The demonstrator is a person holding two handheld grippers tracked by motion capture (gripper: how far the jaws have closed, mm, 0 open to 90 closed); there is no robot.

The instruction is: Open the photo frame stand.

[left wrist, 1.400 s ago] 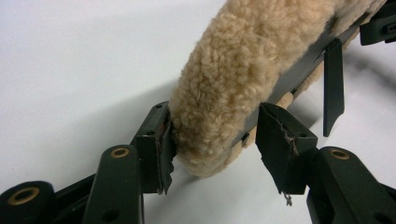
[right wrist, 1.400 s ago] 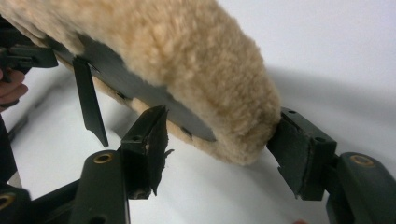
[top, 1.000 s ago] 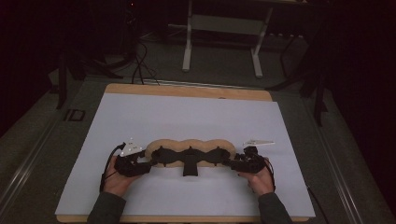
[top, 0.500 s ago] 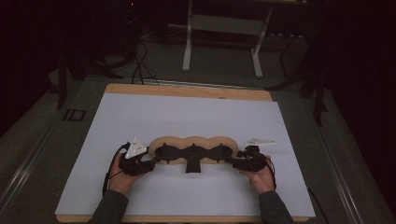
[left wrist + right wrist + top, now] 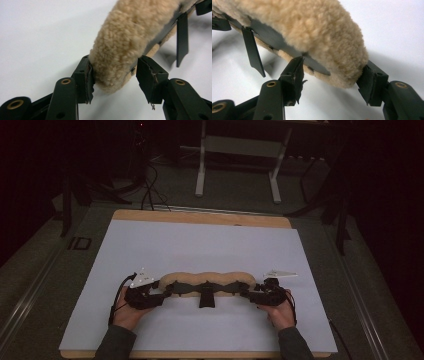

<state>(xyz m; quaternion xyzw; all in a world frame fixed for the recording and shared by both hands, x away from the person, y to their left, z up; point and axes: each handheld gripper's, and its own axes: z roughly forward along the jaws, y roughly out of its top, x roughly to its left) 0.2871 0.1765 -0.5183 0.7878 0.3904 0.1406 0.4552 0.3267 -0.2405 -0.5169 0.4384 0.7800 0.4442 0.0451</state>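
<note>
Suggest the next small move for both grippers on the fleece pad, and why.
Probably close both grippers. The fleece pad lies on the white sheet with one end between the jaws of the left gripper and the other between those of the right gripper. On each, one jaw touches the fleece while the other stands off, so neither end looks clamped yet.

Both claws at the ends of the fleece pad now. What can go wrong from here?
1. The left claw straddles the fleece pad only at its rounded tip; soft pile may slip out on closing.
2. The right claw has one pad by the dark strap, one against fleece; it could pinch unevenly and twist the pad.
3. The hanging strap tab may snag or drag on the white sheet.
</note>
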